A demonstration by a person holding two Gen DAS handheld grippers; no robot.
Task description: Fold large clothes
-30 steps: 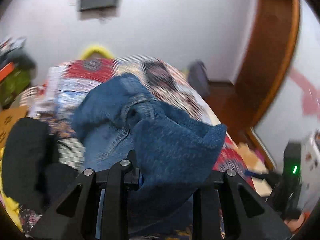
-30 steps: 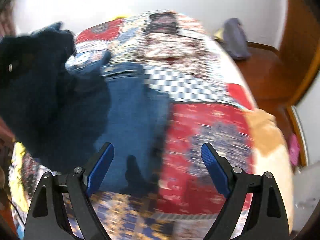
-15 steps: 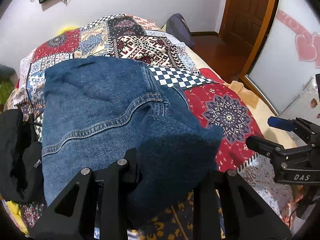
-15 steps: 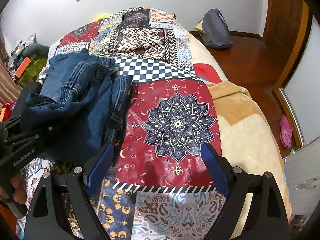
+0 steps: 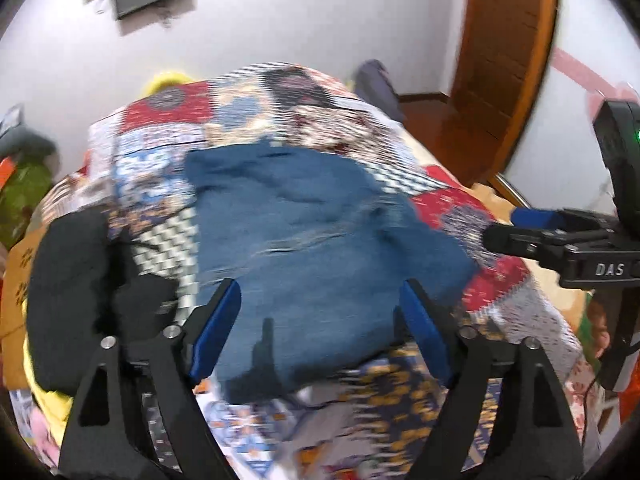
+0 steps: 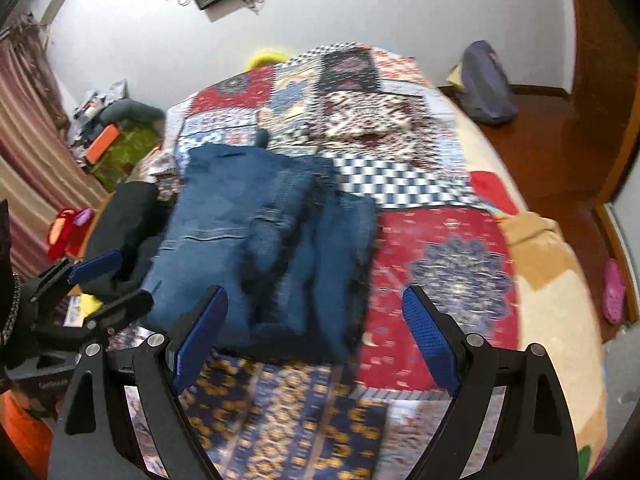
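Observation:
Folded blue jeans (image 5: 320, 248) lie on the patchwork bed cover (image 5: 248, 120), also in the right wrist view (image 6: 256, 240). My left gripper (image 5: 320, 332) is open and empty, just above the near edge of the jeans; it shows at the left of the right wrist view (image 6: 104, 284). My right gripper (image 6: 316, 336) is open and empty, over the cover at the jeans' near right corner; it shows at the right of the left wrist view (image 5: 532, 228).
A black garment (image 5: 76, 280) lies left of the jeans, also in the right wrist view (image 6: 128, 216). A grey bag (image 6: 484, 84) sits on the wooden floor right of the bed. A beige blanket (image 6: 552, 280) covers the bed's right edge. Clutter (image 6: 104, 136) lies left.
My left gripper let go of the folded denim, opened and drew back; the jeans now lie flat on the bed. My right gripper stayed open and shifted slightly left.

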